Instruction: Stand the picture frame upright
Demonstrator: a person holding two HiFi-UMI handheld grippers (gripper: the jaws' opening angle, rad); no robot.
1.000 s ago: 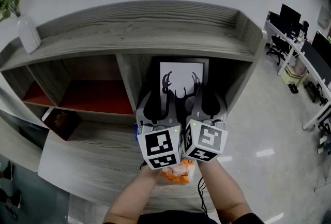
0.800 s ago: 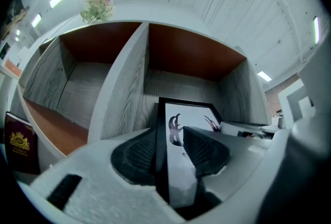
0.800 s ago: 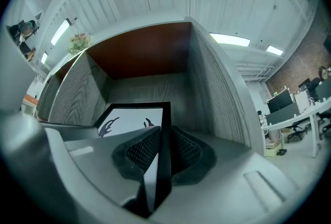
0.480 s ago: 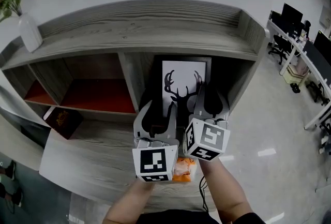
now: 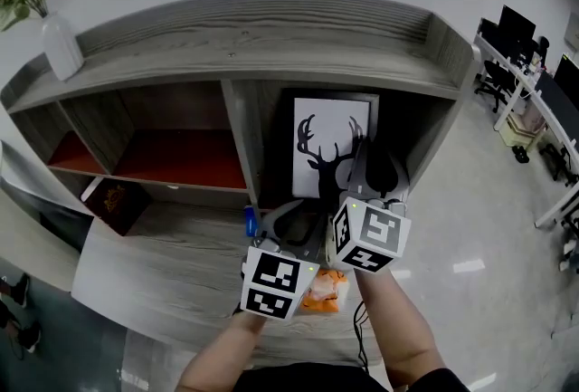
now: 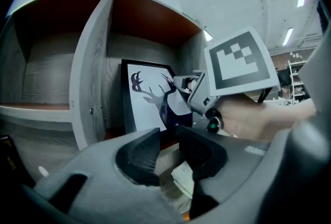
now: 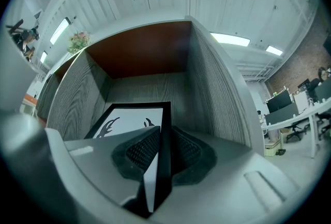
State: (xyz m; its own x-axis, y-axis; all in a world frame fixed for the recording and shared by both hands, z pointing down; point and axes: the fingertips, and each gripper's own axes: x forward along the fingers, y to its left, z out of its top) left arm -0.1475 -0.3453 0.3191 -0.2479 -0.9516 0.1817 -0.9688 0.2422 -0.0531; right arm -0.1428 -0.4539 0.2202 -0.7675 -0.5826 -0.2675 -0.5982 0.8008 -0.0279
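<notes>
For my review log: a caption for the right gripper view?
Right gripper clamps the frame by its edge inside the shelf.

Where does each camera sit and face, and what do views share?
Head view: on the head, steeply down at the shelf; left gripper, right gripper, forearms show.
Left gripper view: on that gripper, facing the picture frame and right gripper; its empty jaws have just been closing.
Right gripper view: on that gripper, looking into the compartment; jaws shut on the picture frame.
Shared: the picture frame, all three.
</notes>
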